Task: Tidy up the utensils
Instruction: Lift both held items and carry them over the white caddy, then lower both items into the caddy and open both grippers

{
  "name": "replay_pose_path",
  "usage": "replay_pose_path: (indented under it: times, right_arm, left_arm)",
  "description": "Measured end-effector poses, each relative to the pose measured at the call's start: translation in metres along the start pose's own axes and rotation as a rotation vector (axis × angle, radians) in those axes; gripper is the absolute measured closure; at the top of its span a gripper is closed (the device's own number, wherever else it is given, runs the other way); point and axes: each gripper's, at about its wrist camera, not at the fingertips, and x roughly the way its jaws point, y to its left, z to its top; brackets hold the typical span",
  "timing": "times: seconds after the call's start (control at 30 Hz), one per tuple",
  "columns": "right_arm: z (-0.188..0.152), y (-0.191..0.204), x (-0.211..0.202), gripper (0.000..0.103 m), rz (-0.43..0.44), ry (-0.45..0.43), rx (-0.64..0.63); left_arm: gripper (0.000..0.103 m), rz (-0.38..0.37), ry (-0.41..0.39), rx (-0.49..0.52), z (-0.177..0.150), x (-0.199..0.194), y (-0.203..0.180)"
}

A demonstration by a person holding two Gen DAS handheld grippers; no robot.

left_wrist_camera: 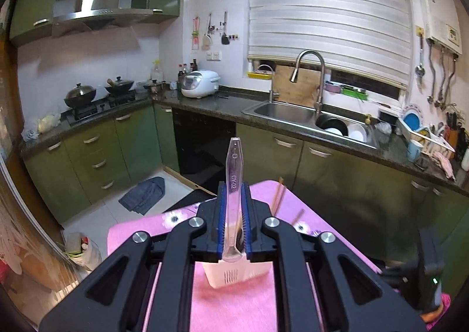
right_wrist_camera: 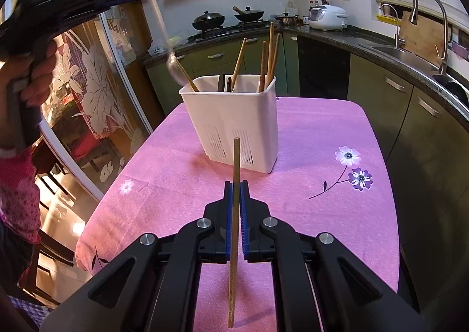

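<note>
Your left gripper (left_wrist_camera: 233,209) has its jaws closed on a clear plastic spoon (left_wrist_camera: 233,168), whose handle sticks out forward past the blue pads while the bowl end hangs below them, just above the white utensil holder (left_wrist_camera: 234,273) seen under the gripper. From your right side, that same spoon (right_wrist_camera: 159,27) shows as a blurred pale streak held high at the upper left, its lower end above the left corner of the white utensil holder (right_wrist_camera: 231,115) and not inside it. Your left hand (right_wrist_camera: 35,74) wraps the gripper's handle at the frame's left edge, with a pink patterned sleeve (right_wrist_camera: 17,194) below it. Your right gripper (right_wrist_camera: 236,203) has its jaws clamped on a single wooden chopstick (right_wrist_camera: 234,214), which stands nearly upright between the pads, one end poking above them toward the holder and the other reaching down toward the camera. The holder stands upright near the middle of the tabletop (right_wrist_camera: 322,132), which is covered by a pink cloth printed with flowers. Several wooden chopsticks (right_wrist_camera: 268,56) lean inside it, mostly toward its right end, along with a dark utensil (right_wrist_camera: 222,83) near its middle.
</note>
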Motion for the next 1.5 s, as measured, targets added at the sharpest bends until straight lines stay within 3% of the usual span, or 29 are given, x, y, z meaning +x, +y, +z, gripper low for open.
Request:
replay_pose_path:
  times: [0.17,0.4,0.43,0.5,0.63,0.77,1.0,1.23,1.5]
  right_arm:
    - [0.001,0.0,-0.007,0.097,0.004,-0.016,-0.001]
    - [0.011,0.005,-0.025,0.097,0.015,-0.066,-0.002]
    - [0.014,0.006,-0.028,0.097,0.016,-0.081,-0.001]
    - [0.023,0.008,-0.037,0.097,0.017,-0.117,0.002]
    - [0.049,0.014,-0.063,0.097,0.019,-0.23,0.011]
    - [0.084,0.023,-0.089,0.097,0.021,-0.342,-0.002]
    - [0.153,0.038,-0.109,0.097,-0.005,-0.501,-0.007]
    - [0.192,0.03,-0.067,0.097,-0.118,-0.533,0.036]
    - [0.164,0.033,0.023,0.097,-0.259,-0.461,0.022]
  left_arm:
    - [0.094,0.016,0.021,-0.018,0.002,0.033,0.005]
    - [0.093,0.024,0.12,-0.028,-0.027,0.08,0.008]
    - [0.092,0.021,0.133,-0.03,-0.033,0.084,0.008]
    - [0.076,0.016,0.142,-0.035,-0.043,0.088,0.009]
    - [0.074,0.015,0.121,-0.043,-0.057,0.078,0.01]
    - [0.064,0.015,0.076,-0.049,-0.069,0.049,0.01]
    - [0.062,0.016,0.032,-0.009,-0.102,0.001,-0.001]
    - [0.059,-0.01,0.034,-0.002,-0.116,-0.017,-0.006]
    - [0.057,-0.017,0.046,-0.018,-0.126,-0.015,-0.004]
